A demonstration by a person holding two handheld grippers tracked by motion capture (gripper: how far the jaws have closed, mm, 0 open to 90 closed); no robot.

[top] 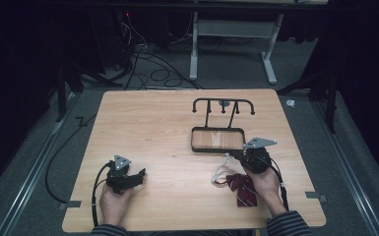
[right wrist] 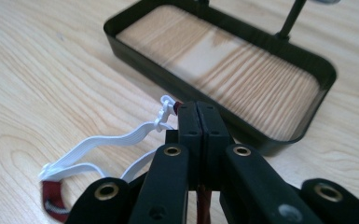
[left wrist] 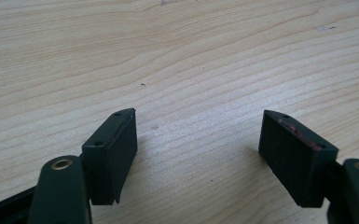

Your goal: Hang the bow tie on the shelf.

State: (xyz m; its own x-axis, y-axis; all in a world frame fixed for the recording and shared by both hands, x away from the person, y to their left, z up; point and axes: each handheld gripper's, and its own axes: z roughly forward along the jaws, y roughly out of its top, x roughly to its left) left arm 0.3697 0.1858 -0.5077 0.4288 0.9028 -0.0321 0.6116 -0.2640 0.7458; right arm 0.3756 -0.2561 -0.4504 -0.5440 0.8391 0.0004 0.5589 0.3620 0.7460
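1. Our left hand (top: 112,201) rests low on the near left part of the table (top: 152,123), and it holds the left gripper (top: 137,177) flat, pointing to the right across the wood.
2. In the left gripper view we see its jaws spread wide apart, with bare wood grain between the two black pads (left wrist: 113,149) and nothing held.
3. Our right hand (top: 265,186) lies at the near right of the table, angled forward and a little to the left, and it carries the right gripper (top: 237,156).
4. In the right gripper view its jaws are pressed together. A sliver of dark red shows between them, and we take it to be part of the bow tie (top: 243,189), though the pinched part itself is hidden.
5. The bow tie is dark red with pale stripes and lies on the table just beside our right hand, behind the jaw tips.
6. Its white strap (right wrist: 116,140) loops out to the left of the closed jaws, and the strap's clasp sits right beside the tips.
7. The black tray (right wrist: 317,70) of the small rack (top: 223,104) stands just ahead of the right gripper, close to the tips but apart from them.
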